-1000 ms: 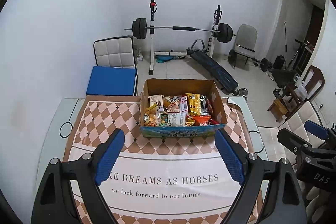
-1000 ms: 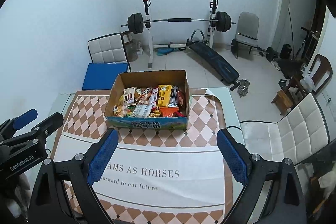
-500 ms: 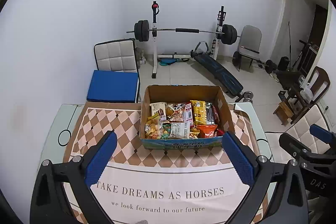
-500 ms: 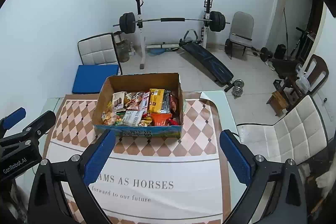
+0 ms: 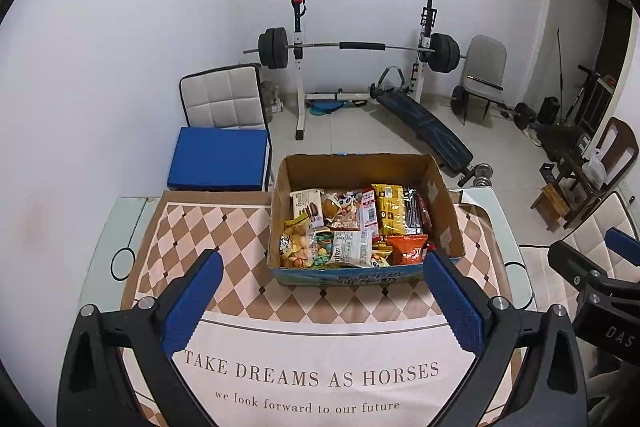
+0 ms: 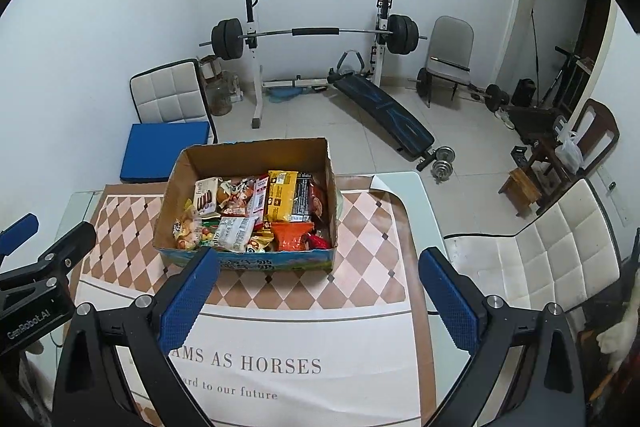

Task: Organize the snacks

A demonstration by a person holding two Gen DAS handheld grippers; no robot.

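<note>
A cardboard box (image 5: 448,211) (image 6: 176,183) stands on the far half of the table, packed with several snack packets: a yellow packet (image 5: 386,207) (image 6: 282,195), an orange bag (image 5: 406,249) (image 6: 292,235) and a white packet (image 5: 352,247) (image 6: 232,233) among them. My left gripper (image 5: 322,263) hovers open over the cloth just short of the box, nothing between its blue pads. My right gripper (image 6: 318,261) is likewise open and empty, with the box ahead and to its left. Each gripper shows at the edge of the other's view.
A checked tablecloth (image 5: 224,235) (image 6: 372,247) with printed lettering covers the glass table (image 5: 100,239). A chair with a blue cushion (image 5: 220,159) stands behind the table and a white chair (image 6: 560,251) to its right. A barbell rack (image 5: 356,47) and bench sit on the floor beyond.
Both grippers have moved forward and down toward the box, which now looks larger and nearer. The left jaws have spread wider; the right ones opened slightly.
</note>
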